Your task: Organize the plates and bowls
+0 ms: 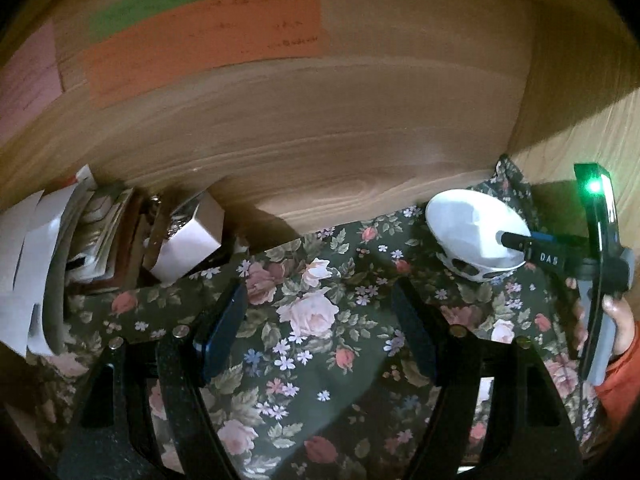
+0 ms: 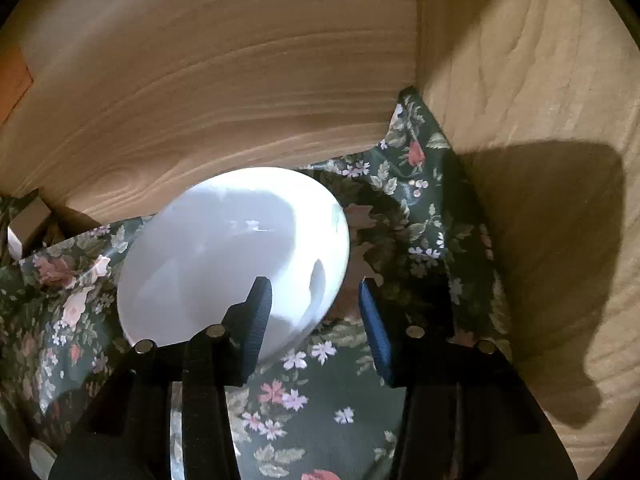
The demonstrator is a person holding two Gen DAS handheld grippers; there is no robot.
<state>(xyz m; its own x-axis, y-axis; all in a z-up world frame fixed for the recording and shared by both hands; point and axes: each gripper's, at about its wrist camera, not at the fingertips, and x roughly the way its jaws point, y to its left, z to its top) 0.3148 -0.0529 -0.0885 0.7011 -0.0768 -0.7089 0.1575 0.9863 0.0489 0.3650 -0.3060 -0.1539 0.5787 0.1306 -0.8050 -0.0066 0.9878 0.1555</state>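
A white bowl [image 2: 236, 256] sits on the floral cloth [image 2: 320, 400] near the back right corner of a wooden enclosure. It also shows in the left wrist view [image 1: 472, 228], with a pattern of dark spots on its outer side. My right gripper [image 2: 316, 300] is open and straddles the bowl's near right rim, one finger inside the bowl and one outside. In the left wrist view the right gripper [image 1: 520, 242] reaches into the bowl from the right. My left gripper [image 1: 320, 312] is open and empty above the cloth [image 1: 312, 340], left of the bowl.
Wooden walls [image 1: 320, 140] close in the back and right side [image 2: 540, 160]. A stack of papers and booklets [image 1: 60, 248] and a small white box [image 1: 188, 236] stand at the left. Orange and green paper notes [image 1: 208, 36] are stuck on the back wall.
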